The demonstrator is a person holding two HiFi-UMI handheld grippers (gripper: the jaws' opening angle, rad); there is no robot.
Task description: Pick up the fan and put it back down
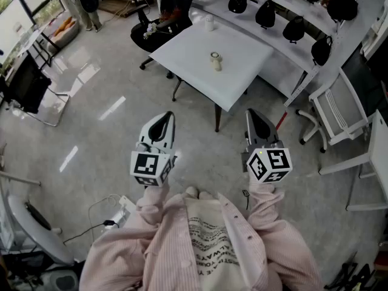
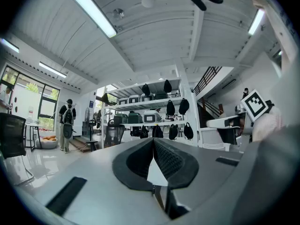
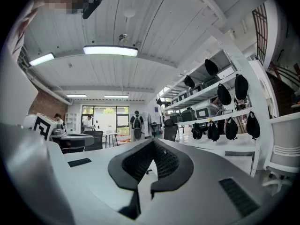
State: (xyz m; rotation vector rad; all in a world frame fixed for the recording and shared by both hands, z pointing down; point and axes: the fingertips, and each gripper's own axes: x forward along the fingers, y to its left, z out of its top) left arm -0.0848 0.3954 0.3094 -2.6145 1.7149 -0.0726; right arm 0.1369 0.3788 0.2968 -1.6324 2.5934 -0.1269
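Fan (image 1: pixel 214 60) is in neither claw. On the left claw (image 1: pixel 167 116) the jaws are pressed together at the tips with nothing between them, and the right claw (image 1: pixel 249 113) is likewise closed and empty. Both point forward, side by side and apart, over the grey floor (image 1: pixel 109 132), held by arms in pink sleeves (image 1: pixel 151 211). Ahead of them stands a white table (image 1: pixel 242 83), well apart from both claw tips. The fan, small and pale, stands near the middle of the tabletop. Beyond the table are a black chair (image 1: pixel 148 32) and a white shelf (image 1: pixel 288 44) with dark bags (image 1: pixel 265 14).
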